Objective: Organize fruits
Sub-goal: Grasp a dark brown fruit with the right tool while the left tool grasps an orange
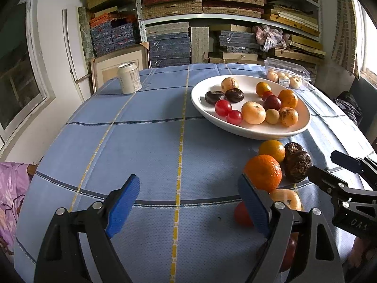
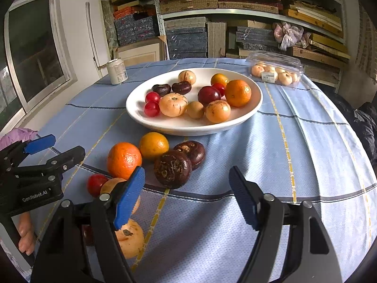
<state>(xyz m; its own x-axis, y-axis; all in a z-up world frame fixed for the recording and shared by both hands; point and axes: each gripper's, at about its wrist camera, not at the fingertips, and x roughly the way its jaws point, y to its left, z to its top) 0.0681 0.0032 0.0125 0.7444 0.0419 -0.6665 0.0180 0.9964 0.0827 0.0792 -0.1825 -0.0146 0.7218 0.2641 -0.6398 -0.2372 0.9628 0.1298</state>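
On the blue checked table (image 2: 294, 141), just in front of the white bowl (image 2: 162, 127), a loose cluster of fruit lies: an orange mandarin (image 2: 124, 156), a yellower orange (image 2: 153, 145) at its one o'clock, and two dark brown water chestnuts (image 2: 172, 169) (image 2: 193, 151) touching each other at its three o'clock. At the mandarin's seven o'clock sit a red cherry tomato (image 2: 96, 184) and a pale peach-coloured fruit (image 2: 110, 185), partly hidden by a blue pad; another pale fruit (image 2: 130, 238) lies nearer the camera. The bowl holds more of the same kinds: tomatoes, dark chestnuts, pale fruits, a plum-red fruit and oranges.

The right gripper (image 2: 187, 195) hovers with jaws spread over bare cloth, nothing between them, the nearer chestnut at its eleven o'clock. The left gripper (image 1: 188, 202) also has its jaws spread and empty, the mandarin (image 1: 263, 173) just beyond its right pad.

At the bowl's ten o'clock stands a drink can (image 2: 117, 71); at its two o'clock, a clear plastic box of pale fruits (image 2: 275, 69). Shelves stacked with flat boxes (image 2: 188, 2) rise behind the table.
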